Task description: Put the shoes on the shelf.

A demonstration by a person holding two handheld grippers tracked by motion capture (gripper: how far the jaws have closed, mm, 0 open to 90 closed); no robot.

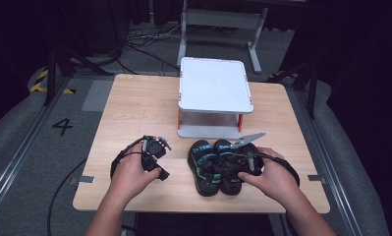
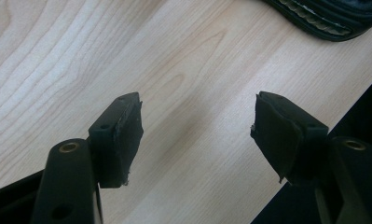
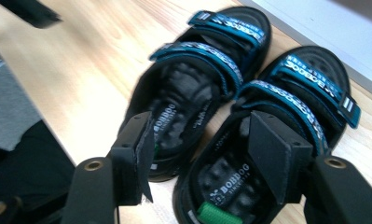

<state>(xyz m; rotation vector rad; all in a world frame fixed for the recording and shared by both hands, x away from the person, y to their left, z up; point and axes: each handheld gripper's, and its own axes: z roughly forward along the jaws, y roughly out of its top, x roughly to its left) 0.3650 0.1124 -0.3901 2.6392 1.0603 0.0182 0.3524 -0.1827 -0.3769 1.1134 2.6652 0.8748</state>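
A pair of black sandals with blue straps lies side by side near the table's front middle: the left sandal (image 1: pixel 202 164) (image 3: pixel 188 88) and the right sandal (image 1: pixel 224 147) (image 3: pixel 314 74). My right gripper (image 1: pixel 235 160) (image 3: pixel 200 126) hovers open over their heel ends, one jaw above each footbed, straddling the sandals' adjoining inner sides. Left of the sandals, my left gripper (image 1: pixel 155 155) (image 2: pixel 197 107) is held open just above bare wood, nothing between its jaws. A sandal's sole edge (image 2: pixel 323 18) shows at the top right of the left gripper view.
A white two-level stand (image 1: pixel 213 83) (image 3: pixel 323 23) sits at the back middle of the wooden table (image 1: pixel 134 108), just behind the sandals' toes. The table's front edge (image 2: pixel 347 107) lies close to my left gripper. Cables trail across the floor behind.
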